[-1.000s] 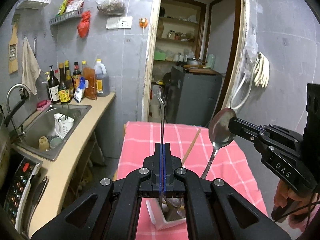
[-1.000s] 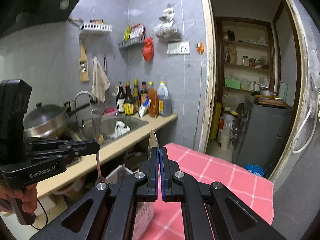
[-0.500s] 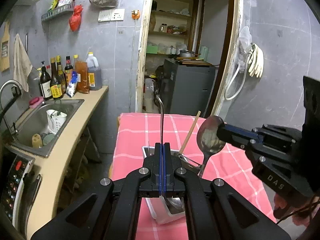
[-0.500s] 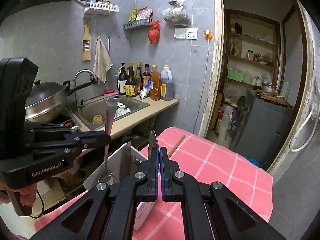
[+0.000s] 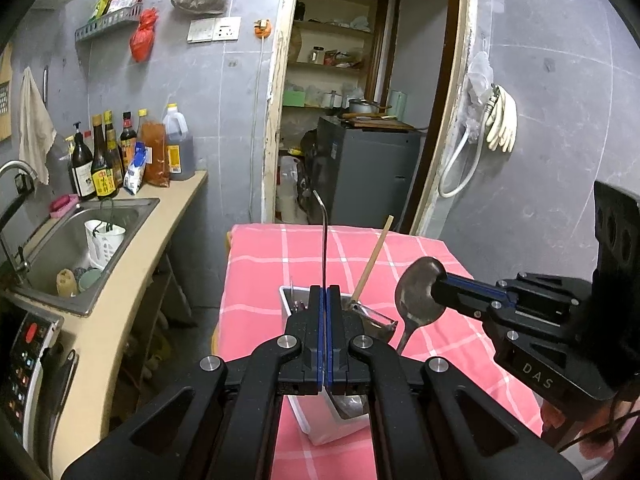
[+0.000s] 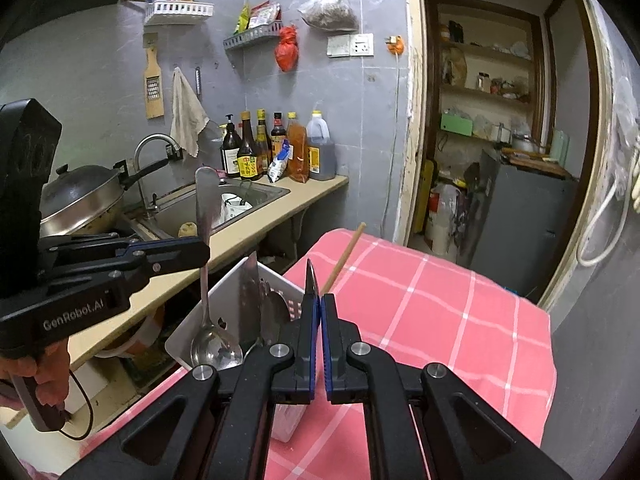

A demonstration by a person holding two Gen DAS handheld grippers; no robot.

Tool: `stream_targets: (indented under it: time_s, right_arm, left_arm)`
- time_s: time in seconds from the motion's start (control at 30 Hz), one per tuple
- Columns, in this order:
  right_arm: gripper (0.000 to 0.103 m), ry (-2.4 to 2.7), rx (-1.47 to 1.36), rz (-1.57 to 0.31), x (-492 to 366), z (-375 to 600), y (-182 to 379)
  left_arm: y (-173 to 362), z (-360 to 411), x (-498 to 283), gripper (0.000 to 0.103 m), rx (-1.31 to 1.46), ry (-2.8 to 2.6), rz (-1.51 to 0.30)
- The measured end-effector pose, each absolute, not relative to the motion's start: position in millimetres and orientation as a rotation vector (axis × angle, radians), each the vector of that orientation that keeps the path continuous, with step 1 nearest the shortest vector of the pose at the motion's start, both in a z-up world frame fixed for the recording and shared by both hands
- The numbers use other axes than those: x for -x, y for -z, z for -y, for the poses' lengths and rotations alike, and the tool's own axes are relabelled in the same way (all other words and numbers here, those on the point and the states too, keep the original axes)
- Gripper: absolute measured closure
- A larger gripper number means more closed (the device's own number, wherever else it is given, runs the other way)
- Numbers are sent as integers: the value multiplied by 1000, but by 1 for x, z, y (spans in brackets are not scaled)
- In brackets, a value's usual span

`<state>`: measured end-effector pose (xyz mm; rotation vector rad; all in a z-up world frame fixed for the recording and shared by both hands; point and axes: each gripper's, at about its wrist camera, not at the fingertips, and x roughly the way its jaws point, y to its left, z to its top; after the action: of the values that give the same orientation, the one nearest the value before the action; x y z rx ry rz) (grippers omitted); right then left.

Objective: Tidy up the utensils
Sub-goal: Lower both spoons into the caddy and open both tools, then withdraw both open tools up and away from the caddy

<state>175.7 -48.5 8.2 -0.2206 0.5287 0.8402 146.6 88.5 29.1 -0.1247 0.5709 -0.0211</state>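
Note:
A white utensil holder [image 5: 316, 420] stands on the pink checked table [image 5: 256, 280]; it also shows in the right wrist view [image 6: 224, 300]. My left gripper [image 5: 325, 294] is shut on the handle of a metal ladle [image 6: 205, 248], whose bowl [image 6: 216, 346] hangs at the holder's rim. My right gripper [image 6: 320, 300] is shut on the bowl of a metal spoon [image 5: 420, 292], handle pointing down beside the holder. A wooden chopstick [image 5: 372, 260] and other metal utensils stand in the holder.
A counter with a sink [image 5: 80, 240], sauce bottles [image 5: 120, 152] and a wok [image 6: 80, 196] runs along the left. A doorway to a storeroom with a grey cabinet [image 5: 368, 172] lies behind the table. Grey wall stands to the right.
Both grippers have come down toward the holder with their utensils. The ladle's bowl has dropped to the holder's rim and the spoon has lowered beside it.

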Motion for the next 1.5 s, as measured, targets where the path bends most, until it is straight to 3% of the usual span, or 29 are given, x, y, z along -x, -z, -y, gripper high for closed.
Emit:
stream_targets:
  time_s: [0.67, 0.8, 0.87, 0.93, 1.1, 1.23, 1.3, 1.4, 1.5]
  right_arm:
    - [97, -823, 157, -586, -169, 53, -6]
    - [97, -807, 125, -588, -167, 58, -7]
    - [93, -793, 110, -585, -166, 61, -9]
    - [78, -777, 93, -577, -164, 66, -10]
    - [74, -725, 48, -555, -159, 82, -14]
    - [56, -672, 10, -522, -155, 99, -18]
    - [52, -644, -13, -508, -152, 110, -19]
    - [38, -607, -49, -492, -147, 126, -20]
    - [26, -573, -82, -478, -141, 140, -22]
  left_arm:
    - [-29, -102, -141, 102, 222, 96, -602]
    - [-27, -99, -139, 97, 230, 123, -619]
    - [-26, -96, -137, 88, 221, 134, -617]
    - [-25, -93, -134, 82, 218, 133, -610]
    - [-24, -89, -131, 81, 226, 124, -612]
    - [-26, -87, -126, 58, 250, 92, -581]
    - [-28, -86, -121, 56, 259, 87, -561]
    - [-29, -80, -112, 48, 249, 56, -547]
    - [-31, -74, -103, 48, 255, 45, -530]
